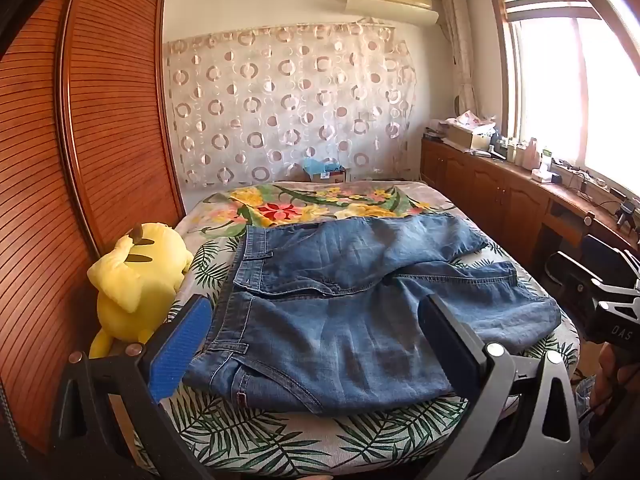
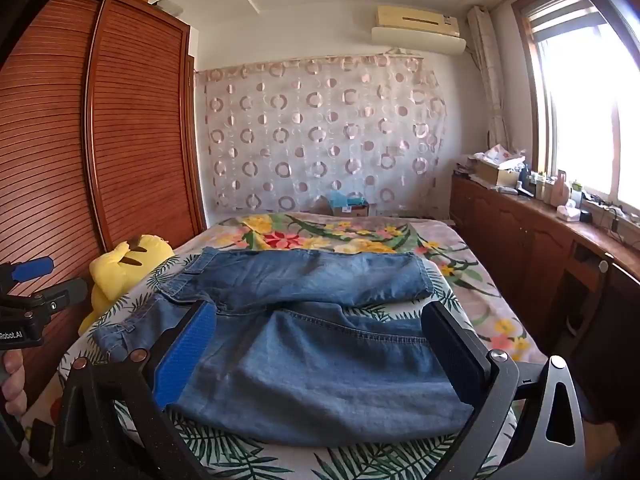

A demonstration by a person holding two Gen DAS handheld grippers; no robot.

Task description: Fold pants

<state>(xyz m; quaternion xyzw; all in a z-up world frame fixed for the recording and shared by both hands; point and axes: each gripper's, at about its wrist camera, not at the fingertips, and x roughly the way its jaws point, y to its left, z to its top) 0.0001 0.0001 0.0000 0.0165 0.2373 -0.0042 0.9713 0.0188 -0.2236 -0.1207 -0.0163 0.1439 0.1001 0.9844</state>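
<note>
Blue denim pants (image 1: 340,300) lie spread flat on the bed, waistband to the left, both legs running right; they also show in the right wrist view (image 2: 312,360). My left gripper (image 1: 316,332) is open and empty, held above the waist end. My right gripper (image 2: 320,344) is open and empty, held above the near leg. The left gripper also shows at the left edge of the right wrist view (image 2: 36,280), and the right gripper at the right edge of the left wrist view (image 1: 600,284).
The bed (image 1: 280,432) has a leaf-print sheet and a floral blanket (image 1: 304,208) at its far end. A yellow plush toy (image 1: 136,280) sits at the bed's left edge against the wooden wardrobe (image 1: 80,160). A wooden counter (image 1: 520,188) with clutter runs along the right under the window.
</note>
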